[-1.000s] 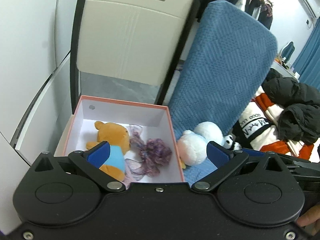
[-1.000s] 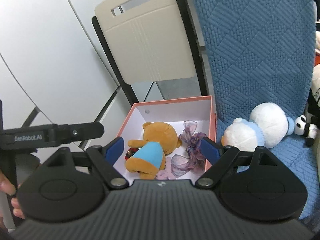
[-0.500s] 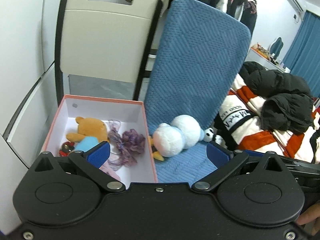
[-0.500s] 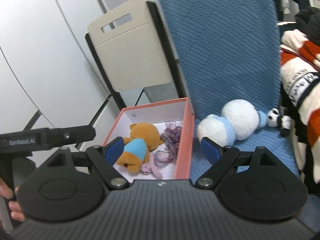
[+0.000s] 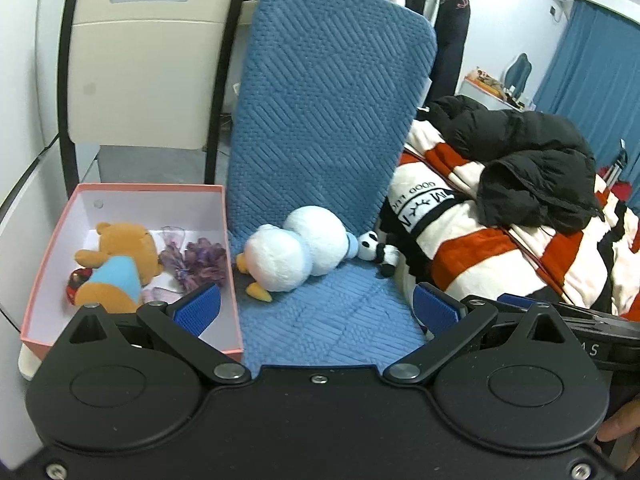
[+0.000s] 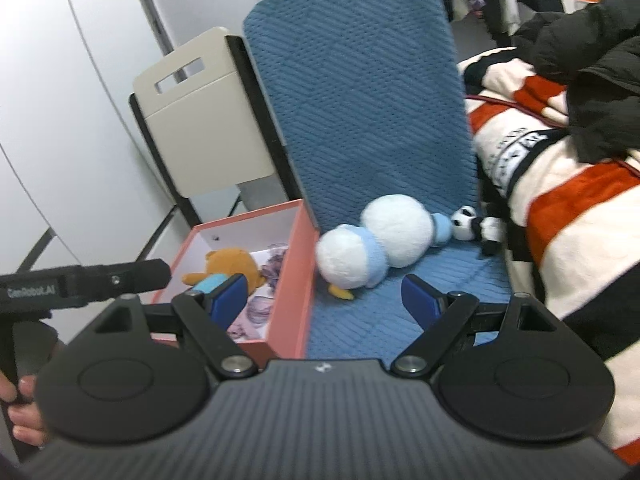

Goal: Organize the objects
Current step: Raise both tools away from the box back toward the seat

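A pink box (image 5: 132, 189) (image 6: 294, 284) stands on the white chair at left and holds an orange teddy bear (image 5: 120, 264) (image 6: 230, 266) and a purple hair scrunchie (image 5: 200, 262). A white and blue plush duck (image 5: 296, 248) (image 6: 376, 240) and a small panda toy (image 5: 378, 254) (image 6: 474, 226) lie on the blue chair seat (image 5: 328, 316). My left gripper (image 5: 316, 310) is open and empty, above the seat in front of the duck. My right gripper (image 6: 324, 300) is open and empty, near the box's right wall.
A white folding chair (image 5: 144, 60) stands behind the box. A striped blanket with black jackets (image 5: 520, 200) lies to the right of the blue chair. The left gripper's body (image 6: 80, 284) shows at left in the right wrist view.
Both grippers have pulled back and swung right, from over the box towards the blue chair. The duck and panda now sit nearer the middle of both views. Both stay open.
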Available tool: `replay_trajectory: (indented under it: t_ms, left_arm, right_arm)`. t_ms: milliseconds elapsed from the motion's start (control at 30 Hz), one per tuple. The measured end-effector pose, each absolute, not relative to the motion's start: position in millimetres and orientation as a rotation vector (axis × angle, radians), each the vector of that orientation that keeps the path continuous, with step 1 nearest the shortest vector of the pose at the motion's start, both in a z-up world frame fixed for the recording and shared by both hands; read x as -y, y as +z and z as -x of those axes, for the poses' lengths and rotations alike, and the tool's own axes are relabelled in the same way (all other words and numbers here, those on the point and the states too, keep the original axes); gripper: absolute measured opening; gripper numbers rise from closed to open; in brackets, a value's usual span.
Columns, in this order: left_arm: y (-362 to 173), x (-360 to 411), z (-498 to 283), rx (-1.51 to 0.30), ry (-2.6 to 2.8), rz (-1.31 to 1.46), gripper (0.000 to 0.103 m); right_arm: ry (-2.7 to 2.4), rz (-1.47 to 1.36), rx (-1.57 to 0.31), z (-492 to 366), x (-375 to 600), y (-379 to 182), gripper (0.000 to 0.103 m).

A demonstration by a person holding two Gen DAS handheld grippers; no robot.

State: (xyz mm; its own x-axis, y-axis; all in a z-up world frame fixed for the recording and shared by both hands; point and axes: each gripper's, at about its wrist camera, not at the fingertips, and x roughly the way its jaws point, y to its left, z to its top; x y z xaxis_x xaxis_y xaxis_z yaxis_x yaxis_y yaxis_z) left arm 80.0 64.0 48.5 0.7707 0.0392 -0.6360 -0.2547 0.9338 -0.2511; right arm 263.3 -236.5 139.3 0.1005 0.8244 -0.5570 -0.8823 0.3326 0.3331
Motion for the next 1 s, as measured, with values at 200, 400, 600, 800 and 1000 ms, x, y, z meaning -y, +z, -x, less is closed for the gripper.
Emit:
replay_trajectory:
  t_ms: [200,400,600,800,1000]
  left_arm:
    - [38.8,-33.9,-82.2,-0.664,0.149,0.297,0.102]
    - [26.4,-12.9,-85.1,-0.657,0.123,0.264,0.102]
    - [12.6,-2.7,-90.0,-0.658,0.103,0.276,0.102]
    - [-1.8,-0.1,-93.5,-0.657,0.094,0.302,0.102]
    - [-14.0,2.3,-95.1,-0.664,0.107,0.27,0.102]
  right_arm:
    - [1.224,0.093,-0.732,-274.3,262.5,126.7,0.085]
    - [1.188,0.081,-0.712,-284.4,281.8,112.4,0.086]
    - [1.15,0.07,-0.697,-289.9,294.9,97.1,0.086]
    - [1.134,0.068,-0.677,-294.7,299.3,89.1,0.085]
    - [1.12,0.072,-0.689,-300.7,302.1,78.4,0.086]
